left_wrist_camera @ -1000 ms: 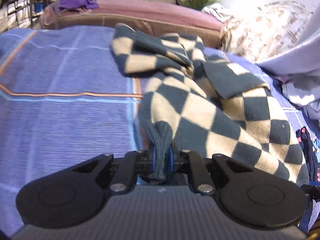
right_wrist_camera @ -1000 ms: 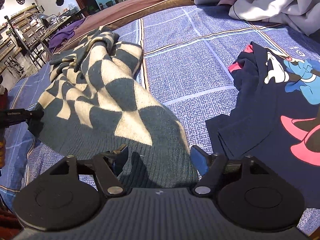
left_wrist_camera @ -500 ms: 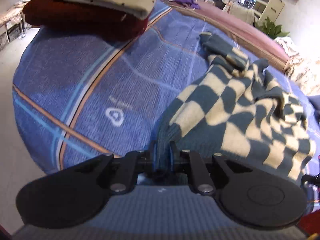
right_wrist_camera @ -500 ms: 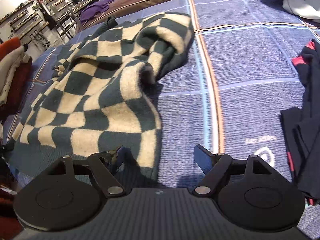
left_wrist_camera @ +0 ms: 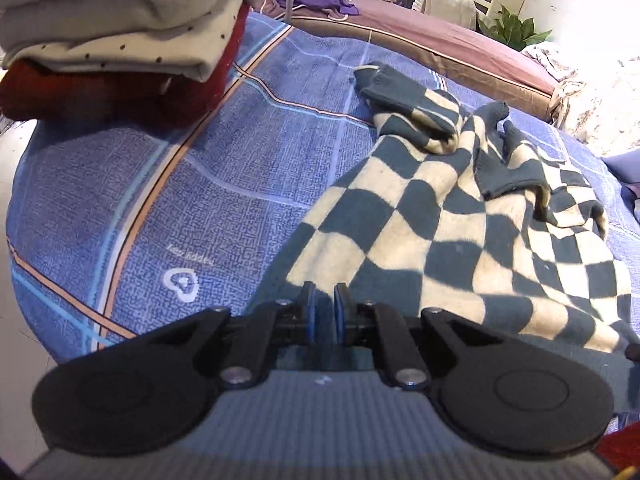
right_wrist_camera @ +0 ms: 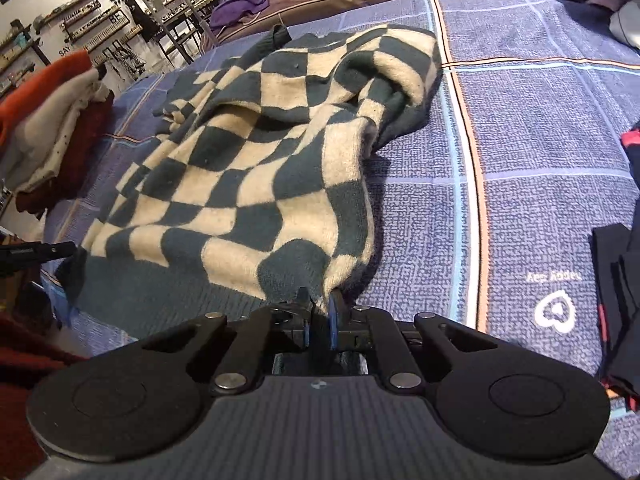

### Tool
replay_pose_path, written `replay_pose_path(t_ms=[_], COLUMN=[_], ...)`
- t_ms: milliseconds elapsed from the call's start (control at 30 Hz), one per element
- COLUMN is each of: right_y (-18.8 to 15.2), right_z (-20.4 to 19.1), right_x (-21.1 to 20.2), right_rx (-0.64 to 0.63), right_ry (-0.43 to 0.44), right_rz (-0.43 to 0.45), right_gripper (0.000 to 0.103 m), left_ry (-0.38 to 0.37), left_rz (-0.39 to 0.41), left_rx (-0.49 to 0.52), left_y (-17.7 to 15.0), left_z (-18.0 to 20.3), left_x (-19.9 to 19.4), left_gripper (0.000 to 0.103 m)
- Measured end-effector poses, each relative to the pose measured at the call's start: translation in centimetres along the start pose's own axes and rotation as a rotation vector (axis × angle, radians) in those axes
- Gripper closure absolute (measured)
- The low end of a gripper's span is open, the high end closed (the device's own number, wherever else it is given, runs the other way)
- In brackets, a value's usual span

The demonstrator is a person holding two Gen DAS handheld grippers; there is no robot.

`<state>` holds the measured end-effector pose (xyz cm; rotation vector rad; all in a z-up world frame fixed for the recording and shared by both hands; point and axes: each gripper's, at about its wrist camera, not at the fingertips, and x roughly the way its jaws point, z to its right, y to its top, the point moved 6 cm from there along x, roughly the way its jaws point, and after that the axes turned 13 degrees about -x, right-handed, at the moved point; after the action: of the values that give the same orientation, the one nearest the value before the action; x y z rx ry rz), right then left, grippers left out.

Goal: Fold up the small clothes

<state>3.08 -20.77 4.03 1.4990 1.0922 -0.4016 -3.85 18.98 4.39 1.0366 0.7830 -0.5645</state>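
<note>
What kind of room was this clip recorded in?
Probably a lived-in bedroom or studio: a bed with a blue patterned bedsheet, a stack of folded clothes on it, and cluttered shelves along the far wall.

Both wrist views are evenly lit and sharp with no motion blur: the weave of the blue bedspread (left_wrist_camera: pixel 224 184) and the nap of the checkered sweater (right_wrist_camera: pixel 248 184) resolve clearly. Strong fisheye bending curves the bedspread's stripes and the far room toward the borders, with dark vignetted corners; the white wall (left_wrist_camera: pixel 592 8) at upper right of the left view is blown out. A soft-edged band of shadow crosses the sweater's near hem in the left view, and in the right view its raised fold casts a dark shadow on the bedspread to its right.
</note>
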Motion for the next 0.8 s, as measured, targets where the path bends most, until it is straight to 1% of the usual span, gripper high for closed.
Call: replay_pose_path(t_ms=[33,100,133,167,267,333,367,400,433,467,500,533,600,667,700,767,800], right_y=[-0.1,-0.6,-0.9,-1.4,-3.1,-3.6,-3.6,-3.1,-2.5,-1.6,-0.7,0.4,2.6,4.9,5.9,7.6,8.2], right_z=[-0.3,-0.6,-0.6,-0.5,0.2,0.8,1.0,1.3,1.7,2.3,2.8,3.5,5.1,7.0,7.8,9.1,9.4], right_x=[-1.1,-3.1,-3.8,-4.1,-3.4,-2.9,-2.9,-3.0,-3.3,-3.5,-3.5,-3.2,-2.3,-0.8,0.1,2.4,3.6], right_rx=[-0.024,-0.073,-0.088,-0.099,-0.084,-0.082,-0.074,-0.060,-0.044,-0.036,-0.037,-0.036,-0.004,0.061,0.087,0.108,0.100], right_ry=[0.001,-0.020,-0.028,-0.039,-0.052,-0.107,-0.125,-0.143,-0.165,-0.182,-0.197,-0.216,-0.254,-0.257,-0.261,-0.263,-0.266], right_rz=[-0.006,-0.055,-0.085,-0.115,-0.184,-0.186,-0.173,-0.141,-0.094,-0.045,-0.002,0.039,0.107,0.173,0.194,0.193,0.187], right_gripper=[0.090,0.092,0.094,0.100,0.103,0.101,0.093,0.077,0.068,0.049,0.029,0.024,0.022,0.022,0.022,0.022,0.023], left_ry=[0.003,0.028,0.048,0.068,0.105,0.110,0.101,0.085,0.069,0.053,0.038,0.018,-0.022,-0.091,-0.117,-0.131,-0.139], left_rz=[-0.005,-0.017,-0.026,-0.034,-0.068,-0.063,-0.050,-0.034,-0.017,0.004,0.021,0.039,0.041,0.012,0.000,-0.025,-0.036], left_rx=[-0.005,-0.008,-0.008,-0.012,-0.033,-0.024,-0.015,-0.003,0.016,0.042,0.069,0.102,0.151,0.212,0.241,0.294,0.321], left_y=[0.1,0.2,0.1,-0.1,-0.6,-0.6,-0.5,-0.2,0.2,0.6,0.9,1.2,1.5,1.2,1.0,0.1,-0.5], left_z=[-0.2,-0.9,-1.3,-1.9,-3.1,-2.9,-2.4,-1.7,-0.9,0.1,1.2,2.7,5.6,9.6,11.5,14.8,16.3], left_x=[-0.3,-0.9,-1.1,-1.1,-0.3,-0.1,-0.2,-0.4,-0.6,-0.7,-0.7,-0.5,0.2,1.3,1.9,3.2,3.9], left_gripper=[0.094,0.094,0.094,0.094,0.094,0.092,0.089,0.075,0.064,0.040,0.028,0.027,0.027,0.027,0.022,0.013,0.012])
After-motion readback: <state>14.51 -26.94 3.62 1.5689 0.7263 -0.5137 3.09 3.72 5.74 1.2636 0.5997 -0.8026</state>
